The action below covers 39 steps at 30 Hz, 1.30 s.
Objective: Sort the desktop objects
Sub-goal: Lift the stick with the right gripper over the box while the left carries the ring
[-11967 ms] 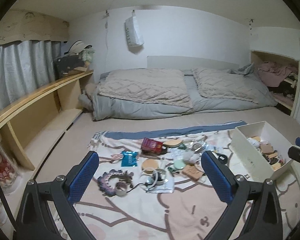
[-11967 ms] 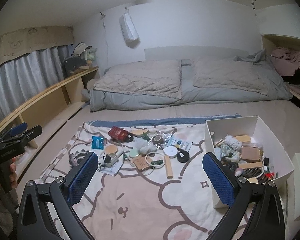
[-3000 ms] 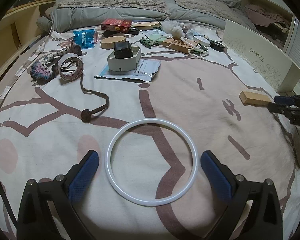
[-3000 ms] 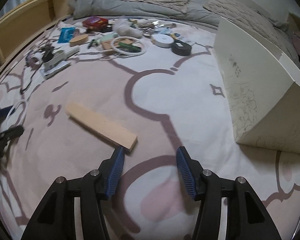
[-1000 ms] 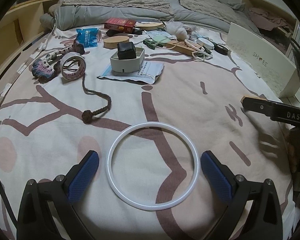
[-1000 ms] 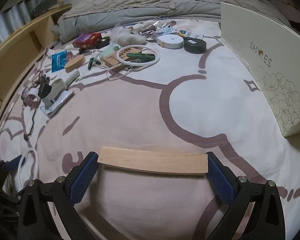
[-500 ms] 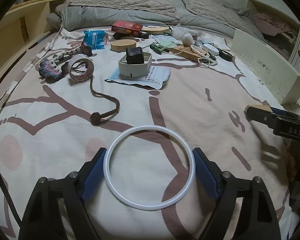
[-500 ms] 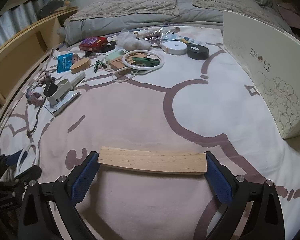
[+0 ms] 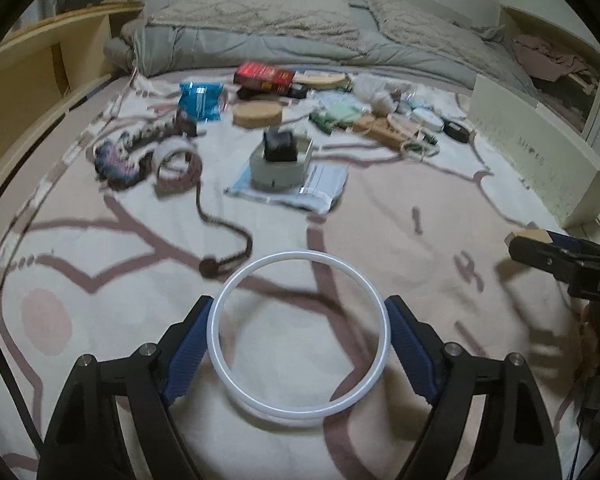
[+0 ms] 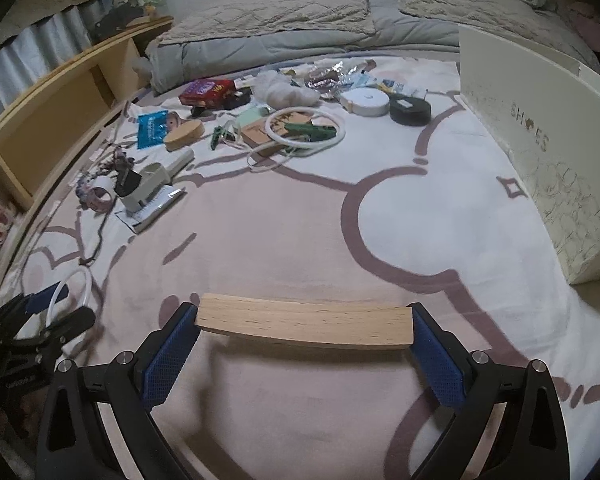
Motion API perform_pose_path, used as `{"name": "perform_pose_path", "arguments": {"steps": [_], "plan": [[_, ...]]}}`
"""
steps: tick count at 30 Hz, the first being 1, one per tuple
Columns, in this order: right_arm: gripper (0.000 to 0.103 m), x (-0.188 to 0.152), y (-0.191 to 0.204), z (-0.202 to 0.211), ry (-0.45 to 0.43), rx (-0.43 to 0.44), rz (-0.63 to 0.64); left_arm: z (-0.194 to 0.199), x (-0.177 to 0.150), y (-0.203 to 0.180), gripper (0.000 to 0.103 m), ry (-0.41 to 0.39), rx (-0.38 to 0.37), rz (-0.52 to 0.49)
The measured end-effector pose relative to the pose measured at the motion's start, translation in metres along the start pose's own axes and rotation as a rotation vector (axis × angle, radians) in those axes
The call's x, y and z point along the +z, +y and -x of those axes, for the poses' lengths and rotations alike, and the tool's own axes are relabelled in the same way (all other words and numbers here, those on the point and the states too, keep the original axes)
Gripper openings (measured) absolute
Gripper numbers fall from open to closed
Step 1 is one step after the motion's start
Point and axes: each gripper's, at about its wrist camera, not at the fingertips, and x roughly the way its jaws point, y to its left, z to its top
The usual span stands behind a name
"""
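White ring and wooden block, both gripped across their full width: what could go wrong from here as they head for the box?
1. The white ring is thin and held only at two opposite rim points by the left gripper; it could flex or pivot and pop out.
2. The wooden block is pinched end to end in the right gripper, so it may rotate and slip.
3. The shoe box wall is tall; either item may clip it.

the left gripper (image 9: 298,344) clamps its blue pads against both sides of a thin white plastic ring (image 9: 298,334), lifted just above the cream blanket with mauve cartoon lines (image 9: 100,320). beyond lie a braided brown cord (image 9: 224,236), a grey tape dispenser (image 9: 280,164) and a red box (image 9: 264,76). at the right edge, the right gripper (image 9: 540,246) holds a pale wooden block (image 9: 526,235).
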Motion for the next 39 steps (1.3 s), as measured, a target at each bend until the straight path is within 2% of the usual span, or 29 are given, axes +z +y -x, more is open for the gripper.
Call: {"name": "perform_pose_path", "arguments": {"steps": [5,10,18,26,39], "plan": [[0.101,0.009,-0.005,0.019,-0.032,0.021,0.018,0.014,0.017,-0.012,0.085,-0.047,-0.007,-0.035],[0.101,0.022,-0.014,0.044,-0.071,0.027,0.04,0.019,0.035,-0.019,0.085,-0.035,-0.006,-0.04],[0.101,0.048,-0.045,0.092,-0.128,0.019,0.04,0.034,0.067,-0.033,0.085,-0.075,-0.031,-0.05],[0.101,0.072,-0.089,0.134,-0.199,-0.067,0.043,0.038,0.101,-0.058,0.085,-0.095,-0.102,-0.054],[0.101,0.102,-0.183,0.159,-0.182,-0.193,-0.073,0.044,0.143,-0.121,0.085,-0.14,-0.211,-0.145]]}}
